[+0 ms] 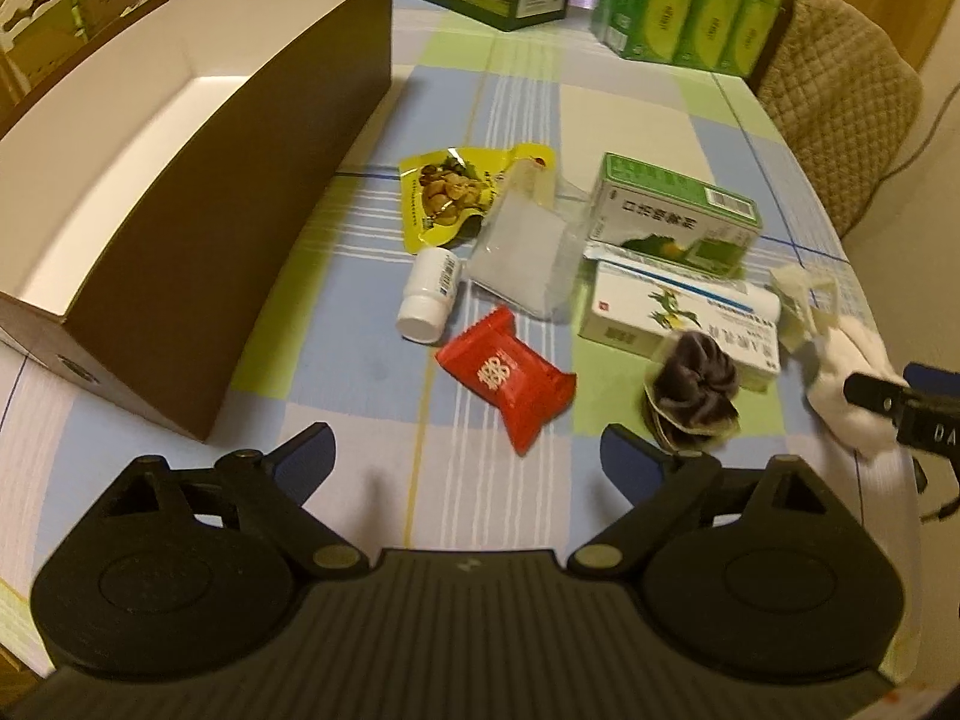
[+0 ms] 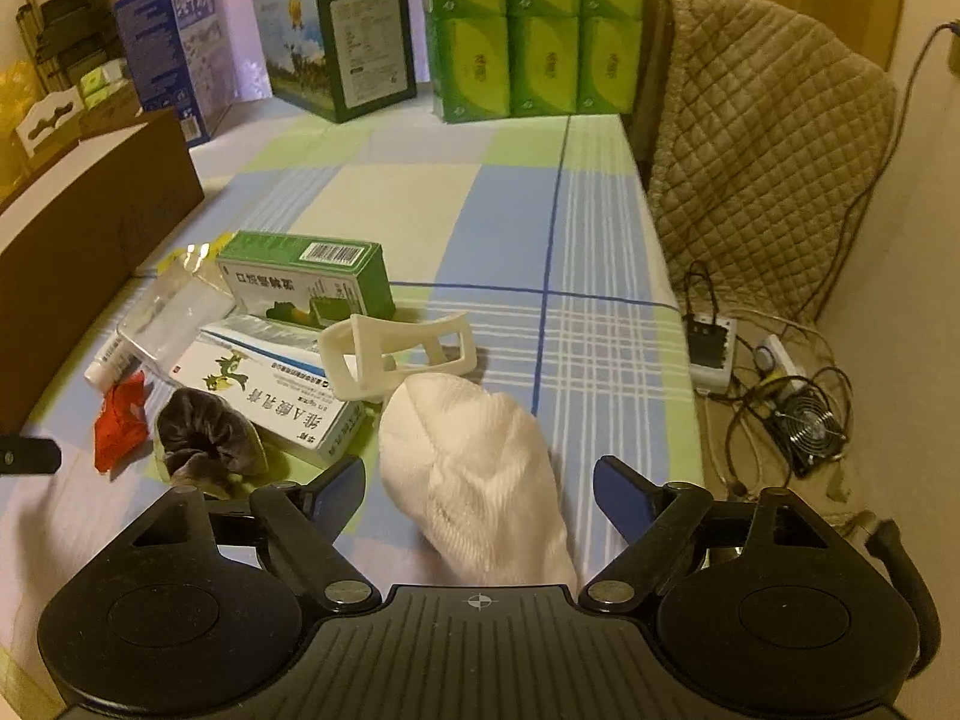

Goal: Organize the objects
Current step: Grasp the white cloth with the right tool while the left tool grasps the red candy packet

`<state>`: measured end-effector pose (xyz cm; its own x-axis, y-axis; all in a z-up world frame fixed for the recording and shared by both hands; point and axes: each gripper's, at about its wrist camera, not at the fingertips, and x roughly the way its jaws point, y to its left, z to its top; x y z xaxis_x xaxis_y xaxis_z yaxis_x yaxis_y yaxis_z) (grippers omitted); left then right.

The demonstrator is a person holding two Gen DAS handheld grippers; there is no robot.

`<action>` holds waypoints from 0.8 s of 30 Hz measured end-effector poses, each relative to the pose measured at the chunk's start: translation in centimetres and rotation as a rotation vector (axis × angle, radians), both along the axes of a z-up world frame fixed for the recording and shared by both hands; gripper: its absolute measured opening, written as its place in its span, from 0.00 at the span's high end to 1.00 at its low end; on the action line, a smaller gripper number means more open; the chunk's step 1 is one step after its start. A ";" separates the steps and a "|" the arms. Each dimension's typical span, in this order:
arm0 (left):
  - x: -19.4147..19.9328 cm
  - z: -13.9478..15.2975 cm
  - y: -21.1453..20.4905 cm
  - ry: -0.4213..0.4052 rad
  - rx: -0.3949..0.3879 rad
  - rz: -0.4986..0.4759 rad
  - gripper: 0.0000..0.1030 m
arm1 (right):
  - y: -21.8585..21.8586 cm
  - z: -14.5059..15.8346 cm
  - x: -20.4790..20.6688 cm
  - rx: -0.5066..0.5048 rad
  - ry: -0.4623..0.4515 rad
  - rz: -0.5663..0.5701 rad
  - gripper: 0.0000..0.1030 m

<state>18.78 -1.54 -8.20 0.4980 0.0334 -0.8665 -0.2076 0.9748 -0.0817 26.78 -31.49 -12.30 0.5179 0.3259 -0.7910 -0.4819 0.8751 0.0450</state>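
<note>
My left gripper point(image 1: 468, 456) is open just short of a red candy packet point(image 1: 507, 378). Beyond the packet lie a white pill bottle point(image 1: 429, 294), a yellow snack pouch point(image 1: 447, 192), a clear plastic bag point(image 1: 522, 252), a green medicine box point(image 1: 672, 210), a white medicine box point(image 1: 666, 312) and a dark scrunchie point(image 1: 690, 390). An open brown box point(image 1: 240, 210) with a white inside stands at the left. My right gripper point(image 2: 480, 492) is open, with a white sock point(image 2: 474, 468) lying between its fingers. A cream plastic frame point(image 2: 396, 354) rests behind the sock.
Green tissue packs point(image 2: 540, 30), a green carton point(image 2: 342, 42) and a blue carton point(image 2: 168, 48) line the table's far edge. A chair with a quilted cover point(image 2: 762, 150) stands at the right. Cables, a power strip and a small fan point(image 2: 810, 420) lie on the floor.
</note>
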 end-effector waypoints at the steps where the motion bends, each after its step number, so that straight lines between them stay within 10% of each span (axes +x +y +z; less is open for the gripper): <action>1: 0.2 -0.1 0.0 0.003 0.003 0.009 0.10 | 0.1 -0.2 0.2 -0.003 0.005 0.007 0.22; 10: 2.8 -1.6 -0.2 0.024 -0.009 0.060 0.16 | 0.0 -0.8 0.6 0.000 0.045 0.107 0.67; 24: 6.0 -4.1 -0.4 0.070 -0.031 0.100 0.45 | -3.2 0.9 0.3 0.061 0.098 0.092 0.69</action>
